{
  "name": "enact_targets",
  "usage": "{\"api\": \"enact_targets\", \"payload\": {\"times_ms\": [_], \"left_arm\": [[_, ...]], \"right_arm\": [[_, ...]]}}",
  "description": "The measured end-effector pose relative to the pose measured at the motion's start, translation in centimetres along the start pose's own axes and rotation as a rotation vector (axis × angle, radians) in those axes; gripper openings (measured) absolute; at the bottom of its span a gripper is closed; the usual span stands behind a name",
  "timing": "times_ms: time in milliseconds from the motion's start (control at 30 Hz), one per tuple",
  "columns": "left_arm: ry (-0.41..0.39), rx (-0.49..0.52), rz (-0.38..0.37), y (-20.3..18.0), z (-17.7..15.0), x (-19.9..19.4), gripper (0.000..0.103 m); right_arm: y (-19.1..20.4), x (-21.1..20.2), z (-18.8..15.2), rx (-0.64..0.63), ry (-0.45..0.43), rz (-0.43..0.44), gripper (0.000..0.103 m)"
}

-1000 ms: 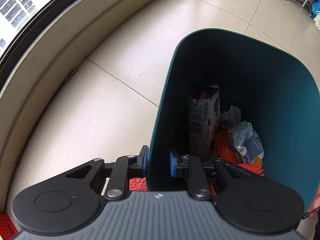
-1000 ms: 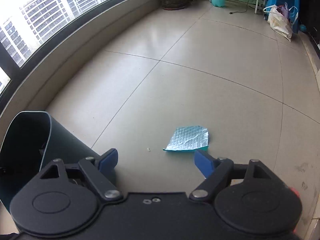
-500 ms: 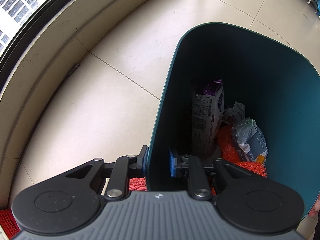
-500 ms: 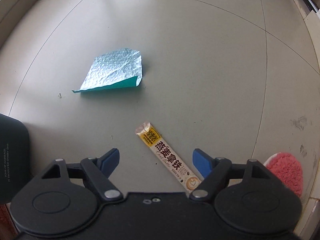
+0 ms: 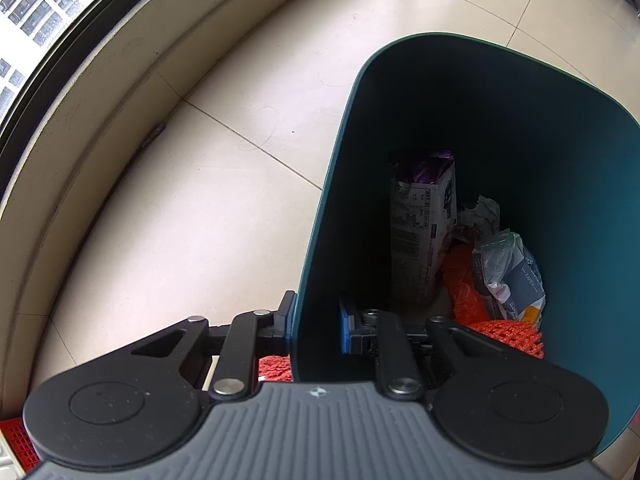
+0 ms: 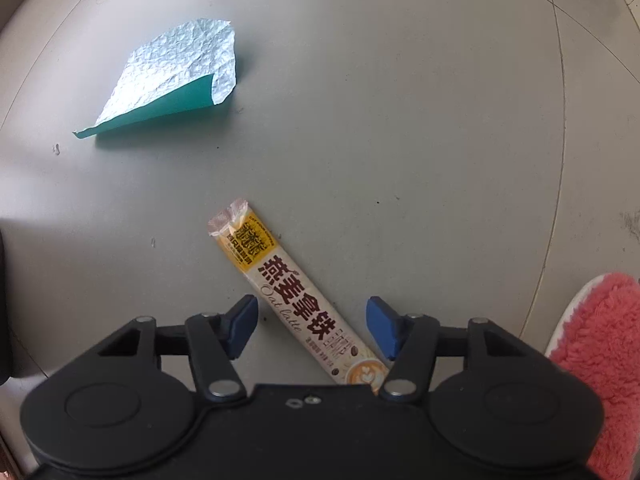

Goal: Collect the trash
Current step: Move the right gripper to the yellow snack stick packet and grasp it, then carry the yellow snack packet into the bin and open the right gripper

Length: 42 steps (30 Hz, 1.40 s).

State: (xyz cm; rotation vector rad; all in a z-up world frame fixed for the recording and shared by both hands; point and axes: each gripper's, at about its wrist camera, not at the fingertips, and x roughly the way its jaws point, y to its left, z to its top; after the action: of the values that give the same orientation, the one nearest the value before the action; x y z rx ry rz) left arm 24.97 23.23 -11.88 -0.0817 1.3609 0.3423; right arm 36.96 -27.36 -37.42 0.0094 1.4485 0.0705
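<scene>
Though unpinched, sachet (image 6: 298, 294) between closing jaws

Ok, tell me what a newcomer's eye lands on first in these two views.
In the right wrist view, the oat latte stick packet lies slantwise on the grey floor, between the closing jaws of the right gripper, which do not touch it yet. Up and to the left lies a crumpled foil wrapper. In the left wrist view, the left gripper is clamped on the wall of a dark teal bin with trash inside.
</scene>
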Motion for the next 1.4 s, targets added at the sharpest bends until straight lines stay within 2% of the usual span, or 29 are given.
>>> {"api": "enact_targets", "payload": {"times_ms": [33, 133, 233, 300, 500, 567, 700, 833, 967, 1133, 1233, 1400], "left_arm": [[0.0, -0.001, -0.001, 0.0, 0.0, 0.0, 0.02], [0.0, -0.003, -0.002, 0.1, 0.0, 0.1, 0.02], [-0.001, -0.006, -0.009, 0.2, 0.0, 0.1, 0.02], [-0.006, -0.004, -0.01, 0.2, -0.1, 0.0, 0.02], [-0.017, -0.004, -0.009, 0.2, -0.1, -0.1, 0.02], [-0.016, -0.012, -0.022, 0.5, -0.1, -0.2, 0.02], [-0.016, -0.016, -0.032, 0.8, -0.1, -0.5, 0.02], [-0.014, -0.023, -0.046, 1.1, 0.0, -0.6, 0.02], [-0.015, -0.03, -0.062, 1.4, 0.1, -0.8, 0.02], [-0.021, -0.028, -0.074, 1.6, 0.1, -1.1, 0.02], [-0.019, -0.032, -0.08, 1.7, 0.0, -1.1, 0.02], [-0.022, -0.032, -0.093, 1.8, 0.0, -1.2, 0.02]], "right_arm": [[0.0, 0.0, 0.0, -0.003, -0.002, 0.004, 0.047], [0.5, 0.1, -0.5, -0.016, 0.0, 0.005, 0.036], [1.4, 0.1, -1.1, -0.036, 0.004, -0.017, 0.032], [1.8, -0.4, -1.5, -0.037, -0.005, -0.035, 0.03], [3.5, -4.5, -2.5, -0.013, -0.055, -0.01, 0.029], [4.6, -6.8, -2.3, -0.015, -0.087, 0.019, 0.028], [6.9, -13.3, -1.2, -0.037, -0.175, 0.134, 0.028], [10.6, -20.5, -1.3, -0.072, -0.27, 0.27, 0.028], [16.1, -26.7, -1.7, -0.167, -0.34, 0.396, 0.028], [23.4, -30.2, -2.4, -0.306, -0.352, 0.485, 0.028], [27.7, -30.0, -2.7, -0.386, -0.346, 0.468, 0.028], [33.4, -27.6, -3.2, -0.473, -0.311, 0.359, 0.028]]}}
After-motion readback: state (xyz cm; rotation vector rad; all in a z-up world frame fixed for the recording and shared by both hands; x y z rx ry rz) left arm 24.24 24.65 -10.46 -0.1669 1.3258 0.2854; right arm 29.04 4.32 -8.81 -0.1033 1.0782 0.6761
